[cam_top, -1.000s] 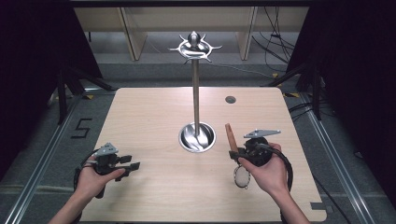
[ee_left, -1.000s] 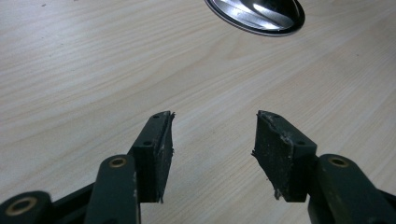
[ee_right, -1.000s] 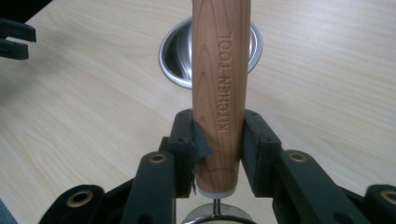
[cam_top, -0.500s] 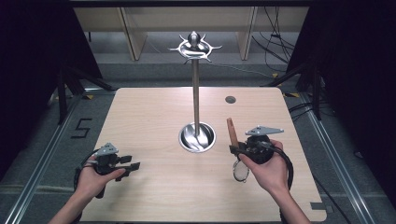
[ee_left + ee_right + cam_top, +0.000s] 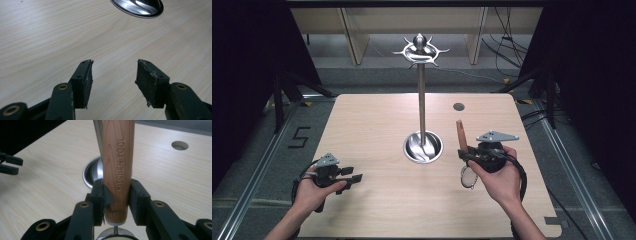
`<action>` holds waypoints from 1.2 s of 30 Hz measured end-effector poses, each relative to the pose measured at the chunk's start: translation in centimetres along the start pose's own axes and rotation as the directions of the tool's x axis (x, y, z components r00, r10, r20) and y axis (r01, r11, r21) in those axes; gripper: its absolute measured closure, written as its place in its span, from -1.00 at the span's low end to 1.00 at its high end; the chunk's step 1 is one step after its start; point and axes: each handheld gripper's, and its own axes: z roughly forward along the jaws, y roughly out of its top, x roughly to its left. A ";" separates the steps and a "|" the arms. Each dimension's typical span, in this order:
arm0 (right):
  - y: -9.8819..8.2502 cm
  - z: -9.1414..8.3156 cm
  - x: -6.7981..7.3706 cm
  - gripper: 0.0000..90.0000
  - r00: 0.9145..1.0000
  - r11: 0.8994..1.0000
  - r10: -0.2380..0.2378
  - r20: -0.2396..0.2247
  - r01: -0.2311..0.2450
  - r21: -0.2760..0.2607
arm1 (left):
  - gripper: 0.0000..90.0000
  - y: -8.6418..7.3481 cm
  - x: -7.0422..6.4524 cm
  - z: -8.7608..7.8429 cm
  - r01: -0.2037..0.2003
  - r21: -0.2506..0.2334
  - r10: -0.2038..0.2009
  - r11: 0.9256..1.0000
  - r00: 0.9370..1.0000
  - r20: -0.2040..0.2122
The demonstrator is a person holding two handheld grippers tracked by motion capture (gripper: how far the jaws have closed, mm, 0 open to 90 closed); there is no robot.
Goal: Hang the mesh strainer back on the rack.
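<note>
Item 1. Left hand-held gripper point(image 5: 354, 177): held in the person's left hand point(image 5: 314, 189), low over the tabletop point(image 5: 372, 130). Jaws spread apart, nothing between the pads point(image 5: 86, 80); bare wood shows in the gap in the left gripper view.

Item 2. Right hand-held gripper point(image 5: 463, 154): held in the person's right hand point(image 5: 497, 180), grey three-cornered plate point(image 5: 497, 136) on top. Jaws clenched on the lower end of a wooden handle point(image 5: 118, 167), one pad on each side.

Item 3. Wooden-handled utensil: handle point(image 5: 461, 135) stands roughly upright above the right hand-held gripper's jaws, embossed "KITCHEN TOOL" along its length. Below the jaws a thin metal stem leads to a round wire-mesh head point(image 5: 469, 177), which hangs beside the right hand, just above the tabletop.

Item 4. Metal stand point(image 5: 422, 95): tall polished pole rising from a round dished base point(image 5: 423, 147), crowned by a ring of curved hooks point(image 5: 421, 49). Base sits just ahead and to the left of the right hand-held gripper, well ahead and to the right of the left one.

Item 5. Tabletop: pale wood, with a small round hole point(image 5: 458, 106) well ahead of the right hand-held gripper.
</note>
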 end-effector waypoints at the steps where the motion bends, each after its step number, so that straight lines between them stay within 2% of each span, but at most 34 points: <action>1: 0.2 -0.2 0.2 0.53 1.000 1.000 0.025 0.000 -0.025 -0.002 | 0.01 0.0 0.0 0.0 0.001 0.004 -0.001 1.000 1.000 0.002; 2: 0.3 -0.2 0.0 0.53 1.000 1.000 -0.005 0.001 0.005 -0.018 | 0.01 0.0 0.0 0.0 0.000 0.006 0.000 1.000 1.000 0.002; 7: 0.8 -0.3 0.4 0.53 1.000 0.999 0.022 -0.004 -0.022 -0.038 | 0.01 0.0 0.1 0.0 -0.006 0.013 0.006 1.000 1.000 -0.002; 8: 0.9 -0.3 0.3 0.53 1.000 0.999 0.011 0.004 -0.011 -0.052 | 0.01 0.0 0.0 0.0 -0.004 0.008 0.004 1.000 1.000 -0.003; 10: 1.0 -0.5 0.4 0.53 1.000 0.999 0.015 0.009 -0.015 -0.046 | 0.01 0.0 0.1 0.0 -0.004 0.011 0.004 1.000 1.000 -0.002; 11: 1.2 -0.5 0.4 0.53 1.000 0.998 0.006 -0.001 -0.006 -0.058 | 0.01 0.0 0.1 0.0 -0.005 0.012 0.005 1.000 1.000 -0.002; 12: 1.3 -0.7 0.6 0.53 0.999 0.998 0.032 0.005 -0.032 -0.045 | 0.01 0.0 0.1 0.0 -0.005 0.012 0.005 1.000 1.000 -0.001; 13: 1.6 -0.7 0.5 0.53 1.000 0.998 0.006 0.008 -0.005 -0.064 | 0.01 0.0 0.1 0.0 -0.006 0.014 0.006 1.000 1.000 -0.001; 15: 1.9 -0.9 0.6 0.53 1.000 0.998 0.011 0.008 -0.010 -0.066 | 0.01 0.0 0.0 0.0 -0.001 0.007 0.001 1.000 1.000 -0.001; 16: 2.1 -0.9 0.4 0.53 1.000 0.996 -0.023 0.010 0.024 -0.080 | 0.01 0.0 0.0 0.0 -0.001 0.007 0.001 1.000 1.000 -0.001; 17: 2.3 -1.0 0.5 0.53 1.000 0.997 -0.011 -0.001 0.011 -0.077 | 0.01 0.0 0.0 0.0 0.001 0.007 -0.001 1.000 1.000 -0.002; 19: 2.6 -1.3 0.7 0.53 1.000 0.996 -0.001 0.006 0.002 -0.090 | 0.01 0.0 0.1 0.0 0.000 0.007 0.000 1.000 1.000 -0.003; 25: 3.3 -1.5 0.9 0.53 1.000 0.994 -0.014 0.007 0.015 -0.110 | 0.01 0.0 0.0 0.0 -0.001 0.004 0.001 1.000 1.000 -0.006; 26: 3.5 -1.5 1.1 0.53 1.000 0.994 0.001 0.005 -0.001 -0.110 | 0.01 0.0 0.1 -0.1 -0.002 0.010 0.002 1.000 1.000 -0.003; 27: 3.7 -1.5 1.1 0.53 1.000 0.993 -0.012 0.001 0.012 -0.118 | 0.01 0.0 0.1 -0.1 -0.001 0.007 0.001 1.000 1.000 -0.004; 28: 3.9 -1.5 1.3 0.53 1.000 0.991 0.004 0.004 -0.003 -0.132 | 0.01 0.0 0.1 -0.1 0.000 0.008 0.000 1.000 1.000 -0.004; 29: 4.1 -1.5 1.2 0.53 1.000 0.991 -0.027 0.006 0.027 -0.129 | 0.01 0.0 0.1 0.0 -0.002 0.001 0.002 1.000 1.000 -0.006; 30: 4.3 -1.6 1.4 0.53 1.000 0.991 -0.005 -0.001 0.005 -0.131 | 0.01 0.0 0.1 -0.1 -0.001 0.003 0.001 1.000 1.000 -0.004; 31: 4.5 -1.5 1.1 0.53 0.999 0.988 -0.052 0.008 0.053 -0.145 | 0.01 0.0 0.1 0.0 0.003 -0.001 -0.003 1.000 1.000 -0.003; 34: 4.9 -1.7 1.4 0.53 0.999 0.989 -0.036 0.007 0.036 -0.146 | 0.01 0.0 0.1 0.0 0.001 -0.003 -0.001 1.000 1.000 -0.007; 36: 5.2 -1.6 1.4 0.53 0.999 0.986 -0.053 0.007 0.053 -0.158 | 0.01 0.0 0.1 -0.1 -0.002 0.003 0.002 1.000 1.000 -0.006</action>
